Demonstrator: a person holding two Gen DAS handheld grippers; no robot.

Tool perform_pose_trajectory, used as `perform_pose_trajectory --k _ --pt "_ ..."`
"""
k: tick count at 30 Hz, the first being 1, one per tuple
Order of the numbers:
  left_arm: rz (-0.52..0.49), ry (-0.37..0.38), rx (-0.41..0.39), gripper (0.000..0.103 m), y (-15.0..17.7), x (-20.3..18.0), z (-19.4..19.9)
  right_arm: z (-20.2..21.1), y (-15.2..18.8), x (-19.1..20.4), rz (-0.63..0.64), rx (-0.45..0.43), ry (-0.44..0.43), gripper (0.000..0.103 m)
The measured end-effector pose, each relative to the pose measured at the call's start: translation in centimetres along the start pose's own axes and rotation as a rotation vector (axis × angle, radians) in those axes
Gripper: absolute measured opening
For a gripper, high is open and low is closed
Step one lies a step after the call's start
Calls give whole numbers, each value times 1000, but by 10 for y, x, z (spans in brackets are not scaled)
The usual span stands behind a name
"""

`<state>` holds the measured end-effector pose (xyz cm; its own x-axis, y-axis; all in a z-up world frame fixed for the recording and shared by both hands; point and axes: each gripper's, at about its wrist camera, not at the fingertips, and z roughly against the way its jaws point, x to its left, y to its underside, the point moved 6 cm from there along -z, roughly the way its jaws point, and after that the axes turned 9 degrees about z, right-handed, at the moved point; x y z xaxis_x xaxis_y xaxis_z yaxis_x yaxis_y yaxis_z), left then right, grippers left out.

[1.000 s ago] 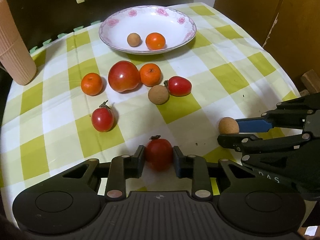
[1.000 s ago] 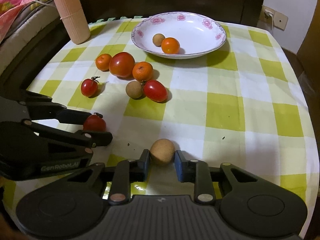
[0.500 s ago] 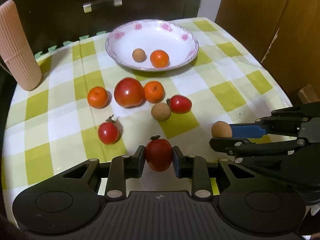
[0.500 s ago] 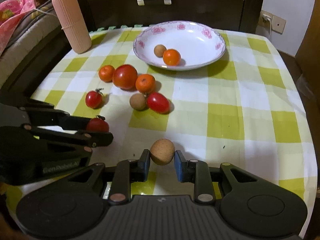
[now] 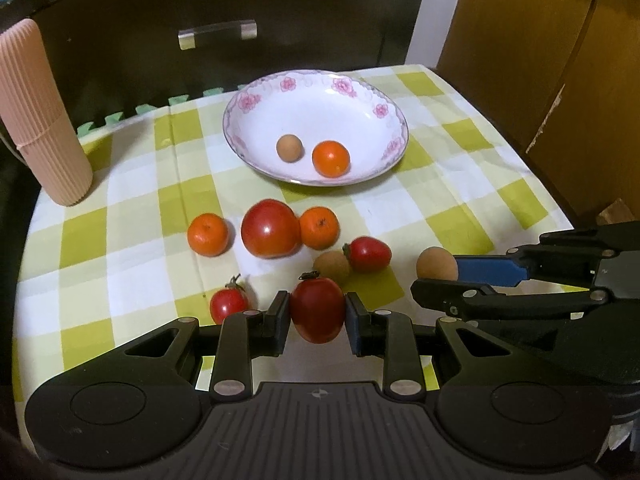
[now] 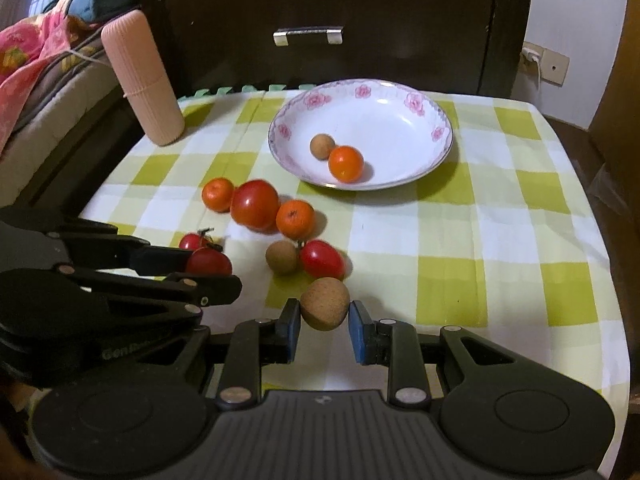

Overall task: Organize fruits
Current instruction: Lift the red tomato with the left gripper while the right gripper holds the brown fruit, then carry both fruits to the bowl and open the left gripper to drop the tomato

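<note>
My left gripper (image 5: 318, 314) is shut on a red tomato (image 5: 317, 310) and holds it above the checked cloth. My right gripper (image 6: 325, 314) is shut on a brown longan (image 6: 325, 304), also lifted. The white flowered bowl (image 5: 384, 148) at the back holds a longan (image 5: 289, 147) and an orange (image 5: 331, 158). On the cloth lie a big tomato (image 5: 270, 228), two oranges (image 5: 208, 235) (image 5: 319, 227), a longan (image 5: 331, 266) and two small tomatoes (image 5: 368, 254) (image 5: 229, 306). The right gripper shows at the right of the left wrist view (image 5: 434, 280).
A ribbed pink cylinder (image 5: 38, 116) stands at the back left corner of the table. A dark cabinet with a metal handle (image 6: 308, 35) rises behind the table. Wooden panels (image 5: 560, 60) stand to the right. Bedding (image 6: 36, 60) lies to the left.
Both grippers have lifted their fruit off the cloth and risen, so the table and bowl now sit lower and farther in both views. The loose fruit has not moved.
</note>
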<state>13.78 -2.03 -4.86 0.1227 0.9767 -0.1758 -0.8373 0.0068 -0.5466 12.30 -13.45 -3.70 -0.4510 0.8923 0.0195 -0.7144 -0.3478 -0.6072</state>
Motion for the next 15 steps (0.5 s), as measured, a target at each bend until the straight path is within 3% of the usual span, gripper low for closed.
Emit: perform_pose_trajectory --k 15 --pt "-7 -11 -63 35 -46 -4 -3 0 -31 -14 -40 -58 20 25"
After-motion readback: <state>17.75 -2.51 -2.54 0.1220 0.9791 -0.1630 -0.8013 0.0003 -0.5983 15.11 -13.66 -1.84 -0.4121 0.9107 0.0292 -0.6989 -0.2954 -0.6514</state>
